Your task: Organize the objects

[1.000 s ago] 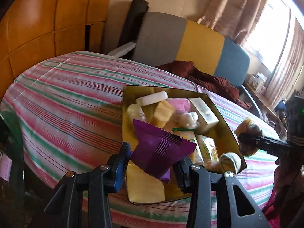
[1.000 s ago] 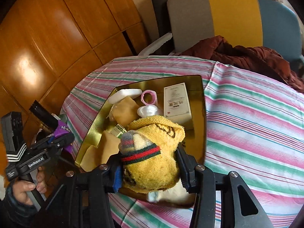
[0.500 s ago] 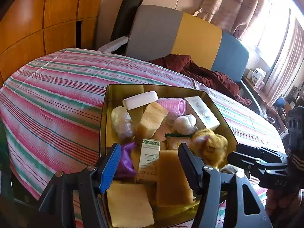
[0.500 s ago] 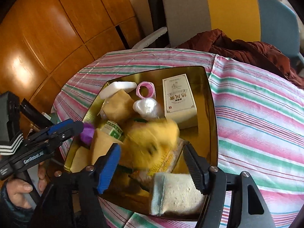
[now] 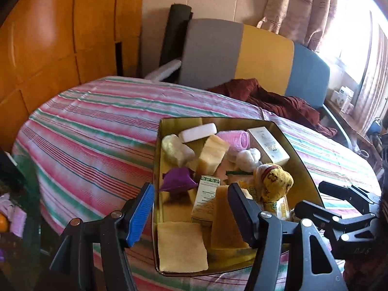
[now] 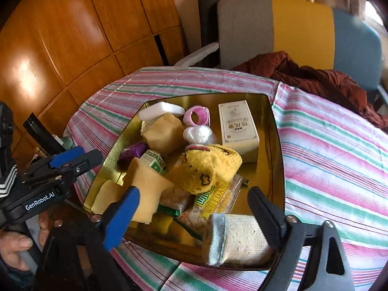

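Sock (image 6: 206,167) lies loose in the tray (image 6: 275,131), just ahead of your right claw (image 6: 194,214) — its jaws have just been opening and stand wide, nothing between them. Pouch (image 5: 178,180) sits in the tray too, just beyond your left claw (image 5: 190,214), whose jaws stand parted and empty. Around the tray — striped cloth (image 5: 97,131); beyond it, a chair (image 6: 303,29).

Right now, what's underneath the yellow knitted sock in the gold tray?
The yellow sock lies on snack packets, one green and yellow reading WEIDAN, inside the gold tray. A tan sponge sits beside it. Whatever lies directly beneath the sock is covered.
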### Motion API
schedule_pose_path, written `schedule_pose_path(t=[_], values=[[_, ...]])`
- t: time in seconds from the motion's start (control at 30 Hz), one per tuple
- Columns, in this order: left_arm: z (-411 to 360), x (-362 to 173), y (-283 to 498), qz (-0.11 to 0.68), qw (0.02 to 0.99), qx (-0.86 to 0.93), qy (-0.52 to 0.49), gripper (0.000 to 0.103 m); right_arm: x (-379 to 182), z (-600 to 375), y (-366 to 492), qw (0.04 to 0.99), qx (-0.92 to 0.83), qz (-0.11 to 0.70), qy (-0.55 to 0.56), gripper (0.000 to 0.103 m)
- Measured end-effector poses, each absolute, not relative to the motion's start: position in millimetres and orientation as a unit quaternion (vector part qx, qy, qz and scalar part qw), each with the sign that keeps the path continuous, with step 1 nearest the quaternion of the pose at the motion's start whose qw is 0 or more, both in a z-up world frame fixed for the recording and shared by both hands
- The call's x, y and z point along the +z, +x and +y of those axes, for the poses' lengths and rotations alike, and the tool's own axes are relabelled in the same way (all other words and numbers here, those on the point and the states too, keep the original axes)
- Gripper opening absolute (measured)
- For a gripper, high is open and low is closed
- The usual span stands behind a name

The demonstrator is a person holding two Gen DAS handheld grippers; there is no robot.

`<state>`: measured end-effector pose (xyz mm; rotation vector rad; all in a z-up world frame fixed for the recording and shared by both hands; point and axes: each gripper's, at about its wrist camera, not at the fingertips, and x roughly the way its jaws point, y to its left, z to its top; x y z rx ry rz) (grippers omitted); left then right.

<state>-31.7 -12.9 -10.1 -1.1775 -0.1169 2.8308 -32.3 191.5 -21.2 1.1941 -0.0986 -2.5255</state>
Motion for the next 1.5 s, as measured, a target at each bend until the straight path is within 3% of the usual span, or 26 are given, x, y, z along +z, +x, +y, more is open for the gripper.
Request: schedule_pose_path(t=[0.1, 0.2, 1.5], values=[[-10, -6, -28, -0.025, 0.013, 0.924, -0.381, 0.064, -17, 188, -28, 0.163, -0.896, -0.025, 0.412, 0.101], [-3, -2, -24, -0.003, -0.012, 0.927, -0.375, 0.064, -13, 187, -24, 0.157, -0.901, -0.023, 0.404, 0.103], [23, 10, 4, -0.002, -0.003, 0.938, -0.347, 0.064, -20, 194, 3, 0.125, -0.908, -0.025, 0.4, 0.103]])
